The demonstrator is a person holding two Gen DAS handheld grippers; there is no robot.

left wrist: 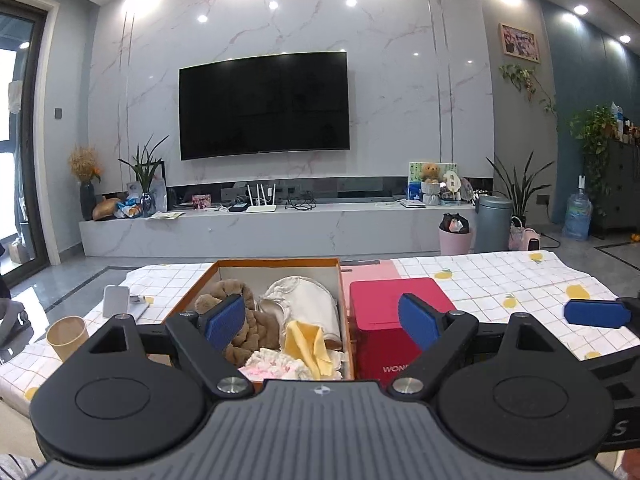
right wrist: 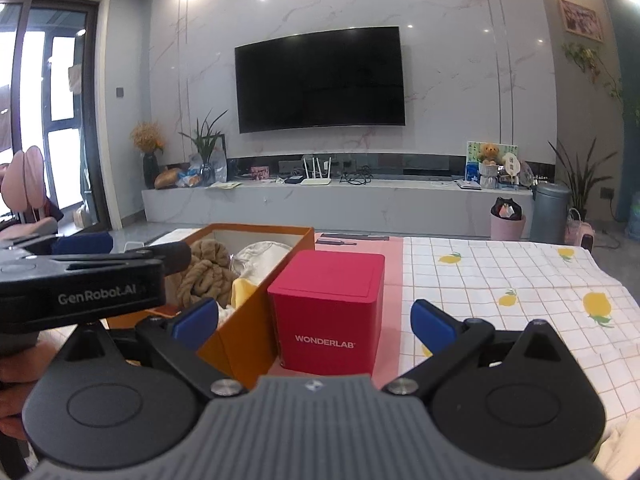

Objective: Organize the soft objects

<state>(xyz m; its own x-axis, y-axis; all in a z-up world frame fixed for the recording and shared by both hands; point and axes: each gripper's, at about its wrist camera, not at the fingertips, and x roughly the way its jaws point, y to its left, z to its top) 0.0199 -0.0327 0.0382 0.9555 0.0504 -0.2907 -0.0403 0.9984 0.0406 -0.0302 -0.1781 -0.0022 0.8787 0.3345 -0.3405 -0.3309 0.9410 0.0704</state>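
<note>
An orange box (left wrist: 200,284) (right wrist: 256,320) stands on the table and holds soft things: a brown plush piece (left wrist: 260,326) (right wrist: 204,268), a white cloth (left wrist: 308,304) (right wrist: 260,258), a yellow cloth (left wrist: 308,342) (right wrist: 244,292) and a pink-white knit piece (left wrist: 276,364). My left gripper (left wrist: 322,322) is open and empty, above the box's near end. My right gripper (right wrist: 316,322) is open and empty, with a red WONDERLAB box (right wrist: 328,312) (left wrist: 400,320) in front of it. One blue fingertip of the right gripper shows in the left wrist view (left wrist: 596,312).
The table wears a white checked cloth with lemons (left wrist: 500,280) (right wrist: 500,280). A tan cup (left wrist: 68,336) and a white device (left wrist: 116,300) stand at the left. Beyond are a TV (left wrist: 264,106), a marble shelf, bins and plants.
</note>
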